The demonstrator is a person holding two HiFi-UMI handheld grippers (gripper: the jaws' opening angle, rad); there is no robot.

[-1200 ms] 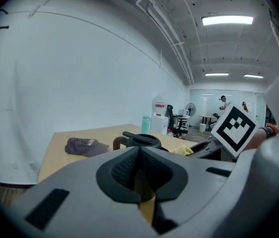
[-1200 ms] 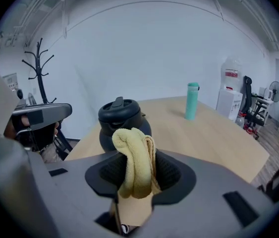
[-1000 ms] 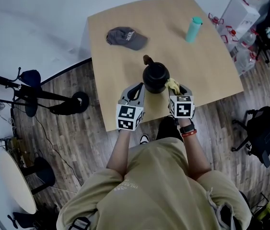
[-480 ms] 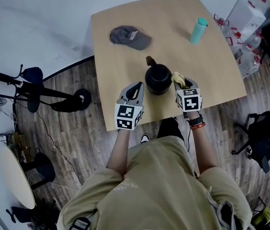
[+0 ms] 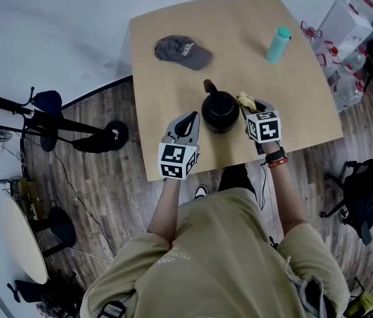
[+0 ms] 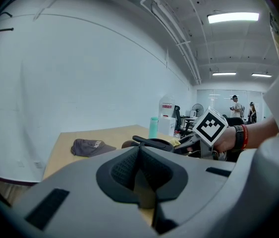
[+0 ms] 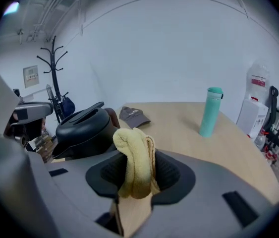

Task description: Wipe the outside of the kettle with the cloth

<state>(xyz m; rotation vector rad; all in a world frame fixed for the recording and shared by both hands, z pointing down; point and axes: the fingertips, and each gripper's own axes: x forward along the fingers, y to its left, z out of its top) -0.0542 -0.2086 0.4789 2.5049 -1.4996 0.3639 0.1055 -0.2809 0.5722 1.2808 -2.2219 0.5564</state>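
Note:
A black kettle (image 5: 220, 110) stands near the front of the wooden table (image 5: 173, 78); it also shows in the right gripper view as kettle (image 7: 82, 128), and in the left gripper view kettle (image 6: 154, 144). My right gripper (image 5: 251, 105) is shut on a folded yellow cloth (image 7: 137, 162), cloth (image 5: 245, 101), held just right of the kettle's side. My left gripper (image 5: 187, 122) sits left of the kettle, shut with nothing between its jaws (image 6: 139, 175).
A grey cap (image 5: 182, 50) lies at the table's far left, a teal bottle (image 5: 277, 44) stands at the far right. Office chairs (image 5: 362, 187) and white boxes (image 5: 345, 25) are to the right; a coat stand's black base (image 5: 53, 121) lies on the floor at left.
My right gripper with the cloth has moved forward along the kettle's right side. The left gripper has stayed in place.

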